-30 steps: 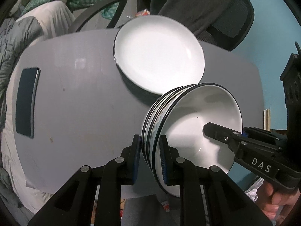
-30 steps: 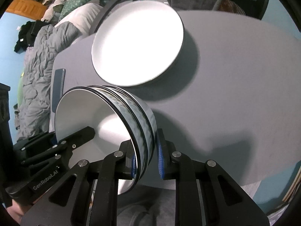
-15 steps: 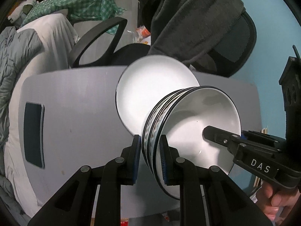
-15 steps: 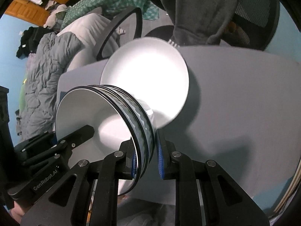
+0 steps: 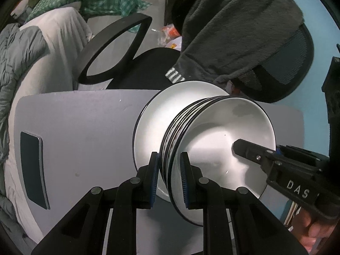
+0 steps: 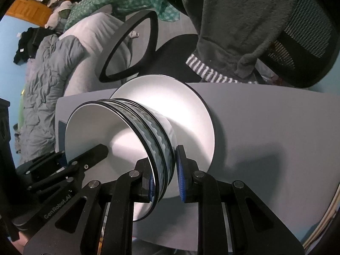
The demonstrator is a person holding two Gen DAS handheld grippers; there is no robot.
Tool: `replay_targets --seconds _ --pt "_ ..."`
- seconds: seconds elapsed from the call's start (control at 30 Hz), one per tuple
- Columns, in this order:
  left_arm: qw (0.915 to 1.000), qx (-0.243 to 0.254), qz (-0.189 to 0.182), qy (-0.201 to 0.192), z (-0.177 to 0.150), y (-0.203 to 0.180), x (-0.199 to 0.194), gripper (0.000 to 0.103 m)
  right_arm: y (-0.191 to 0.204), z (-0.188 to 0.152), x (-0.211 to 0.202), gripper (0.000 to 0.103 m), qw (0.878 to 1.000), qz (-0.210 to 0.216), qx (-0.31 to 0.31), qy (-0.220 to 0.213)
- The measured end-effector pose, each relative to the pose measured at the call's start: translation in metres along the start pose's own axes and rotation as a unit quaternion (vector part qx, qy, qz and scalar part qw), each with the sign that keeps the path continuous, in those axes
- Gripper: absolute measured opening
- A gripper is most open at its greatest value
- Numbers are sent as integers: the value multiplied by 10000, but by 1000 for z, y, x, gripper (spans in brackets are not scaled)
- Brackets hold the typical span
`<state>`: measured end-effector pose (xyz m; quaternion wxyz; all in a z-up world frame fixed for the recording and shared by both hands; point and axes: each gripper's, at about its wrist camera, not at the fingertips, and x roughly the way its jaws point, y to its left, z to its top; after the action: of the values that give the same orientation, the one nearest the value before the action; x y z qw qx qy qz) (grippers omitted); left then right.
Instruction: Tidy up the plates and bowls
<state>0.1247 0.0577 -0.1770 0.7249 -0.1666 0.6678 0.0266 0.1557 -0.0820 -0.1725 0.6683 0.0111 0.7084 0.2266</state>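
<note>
A nested stack of white bowls with black rims (image 5: 214, 140) (image 6: 119, 136) is tipped on its side and held between both grippers over a white black-rimmed plate (image 5: 153, 125) (image 6: 180, 106) on the grey table. My left gripper (image 5: 169, 179) is shut on the stack's rim at one side. My right gripper (image 6: 164, 173) is shut on the rim at the opposite side. The right gripper also shows in the left wrist view (image 5: 255, 155), one finger inside the top bowl. The stack's base sits close over the plate; I cannot tell whether they touch.
The grey table (image 5: 85, 140) (image 6: 265, 131) carries a dark phone (image 5: 33, 167) near its left edge. A black office chair (image 5: 119, 48) draped with a dark fleece garment (image 5: 233, 31) stands behind the table. A bed with grey bedding (image 6: 46, 80) lies to the left.
Both grippers have carried the bowl stack forward and lower, from beside the plate to over it. The view has tilted up, showing more of the chair.
</note>
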Motion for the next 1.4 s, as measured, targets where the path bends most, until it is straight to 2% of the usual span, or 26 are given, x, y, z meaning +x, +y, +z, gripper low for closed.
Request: replay_targets --seconds 0.27,0.47,0.53,0.57,0.6,0.73,0.77,0.87,0.93,1.0,1.1,1.17,1.4 --pt "9999 2 94 -53 5 -2 6 18 -5 7 5 18 10000 -31 62 30" --pt "9999 66 65 -63 5 0 5 18 0 8 6 19 9998 -134 -122 22" --pt "9997 23 190 -159 5 3 1 25 -2 9 7 20 9995 -218 -202 49" --pt "9995 -22 205 -220 5 4 -2 27 -3 10 7 28 9993 -291 -215 45" --pt "9993 -64 208 -297 5 6 -6 33 -5 10 5 34 9992 -349 -199 9" --pt "9976 -139 273 -625 1 9 -29 52 -5 7 -10 45 9981 -492 -275 -249" --pt "9969 -146 302 -710 -1 10 -36 53 -4 6 -14 51 9975 -564 -308 -307" --pt "9935 -145 418 -1048 -9 12 -62 56 -1 1 -32 53 9952 -721 -440 -504" --pt "9913 -157 501 -1210 -15 14 -77 70 1 -4 -46 53 9935 -783 -451 -695" --pt "9891 -152 525 -1369 -23 15 -91 70 4 -10 -62 54 9915 -813 -478 -898" --pt "9869 -86 500 -1534 -36 15 -114 77 8 -19 -84 55 9882 -854 -535 -1156" --pt "9859 -18 514 -1593 -43 14 -124 77 11 -27 -99 59 9859 -877 -557 -1314" --pt "9819 6 444 -1839 -73 11 -161 80 21 -56 -139 60 9810 -841 -501 -1675"
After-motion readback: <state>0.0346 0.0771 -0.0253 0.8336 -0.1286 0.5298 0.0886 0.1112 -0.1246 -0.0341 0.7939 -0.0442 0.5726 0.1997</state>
